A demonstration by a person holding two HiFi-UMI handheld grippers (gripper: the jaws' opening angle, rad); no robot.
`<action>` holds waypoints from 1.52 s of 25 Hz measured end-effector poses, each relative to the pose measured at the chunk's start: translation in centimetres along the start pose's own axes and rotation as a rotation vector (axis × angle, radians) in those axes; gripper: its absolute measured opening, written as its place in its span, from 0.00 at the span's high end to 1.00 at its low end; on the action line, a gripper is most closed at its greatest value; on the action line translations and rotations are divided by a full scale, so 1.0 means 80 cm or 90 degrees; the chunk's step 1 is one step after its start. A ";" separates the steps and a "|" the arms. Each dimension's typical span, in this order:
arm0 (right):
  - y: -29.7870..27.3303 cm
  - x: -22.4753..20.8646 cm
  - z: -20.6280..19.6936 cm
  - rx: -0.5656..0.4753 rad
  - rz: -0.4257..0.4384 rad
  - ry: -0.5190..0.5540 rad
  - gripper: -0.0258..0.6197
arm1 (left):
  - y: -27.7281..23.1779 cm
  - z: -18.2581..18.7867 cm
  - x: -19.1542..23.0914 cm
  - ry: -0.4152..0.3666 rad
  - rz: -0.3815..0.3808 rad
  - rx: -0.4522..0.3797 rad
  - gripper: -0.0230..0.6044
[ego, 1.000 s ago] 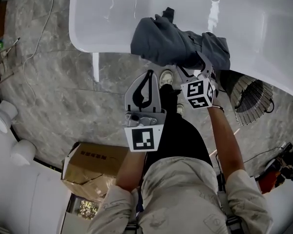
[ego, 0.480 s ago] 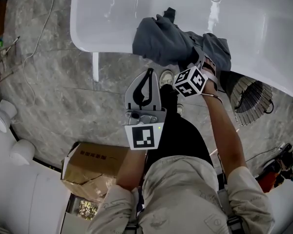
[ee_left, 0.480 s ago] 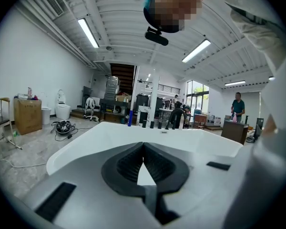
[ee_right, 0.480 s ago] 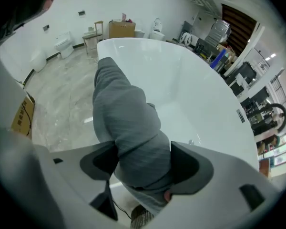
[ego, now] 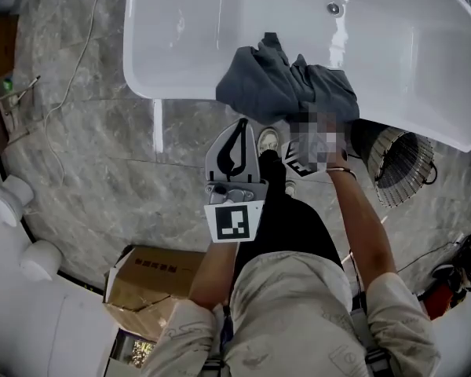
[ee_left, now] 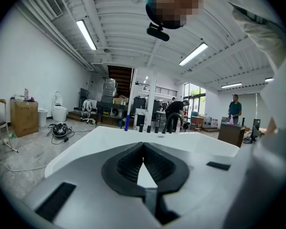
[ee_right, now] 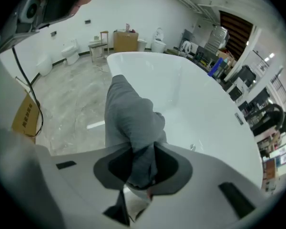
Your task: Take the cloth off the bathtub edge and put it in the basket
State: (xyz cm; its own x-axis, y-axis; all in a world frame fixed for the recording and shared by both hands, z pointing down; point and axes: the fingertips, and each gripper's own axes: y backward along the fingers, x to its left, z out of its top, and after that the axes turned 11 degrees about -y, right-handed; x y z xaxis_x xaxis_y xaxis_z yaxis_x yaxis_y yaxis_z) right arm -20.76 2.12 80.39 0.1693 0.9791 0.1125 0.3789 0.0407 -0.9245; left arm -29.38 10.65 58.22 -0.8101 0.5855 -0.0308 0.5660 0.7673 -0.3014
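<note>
Fingers (ee_right: 169, 166) of right gripper (ee_right: 143, 170) have just closed on crumpled grey fabric cloth (ee_right: 128, 118) over white bathtub edge (ee_right: 119, 61), so lifting toward round wire basket (ego: 400, 167) appears next; left gripper (ee_left: 142, 148) closed, empty.

one cloth (ego: 286, 85), one bathtub (ego: 188, 38), one basket (ego: 400, 167), two claws (ego: 240, 124) (ee_right: 142, 162), one box (ego: 153, 277).

We're not finding any words or nos. we can read. The cardboard box (ego: 157, 277) is showing dark print, but it's too small & blurry.
</note>
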 end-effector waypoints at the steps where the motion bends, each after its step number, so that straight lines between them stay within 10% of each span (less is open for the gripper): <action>1: 0.004 -0.003 -0.003 0.002 0.004 -0.025 0.85 | -0.001 0.006 -0.002 0.000 -0.002 -0.005 0.96; 17: 0.184 -0.055 0.046 -0.204 -0.043 -0.370 0.86 | 0.026 0.104 -0.017 -0.029 -0.045 -0.061 0.96; 38: 0.552 -0.201 0.034 -0.597 -0.158 -0.536 0.86 | 0.080 0.282 -0.176 -0.069 -0.141 -0.203 0.96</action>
State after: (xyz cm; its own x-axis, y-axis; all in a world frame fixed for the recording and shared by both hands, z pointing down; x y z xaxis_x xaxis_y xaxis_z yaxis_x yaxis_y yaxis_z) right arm -9.20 -11.25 36.78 -0.4916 0.8027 -0.3377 0.8680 0.4202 -0.2647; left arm -17.81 1.47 35.22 -0.9199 0.3781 -0.1041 0.3804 0.9248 -0.0025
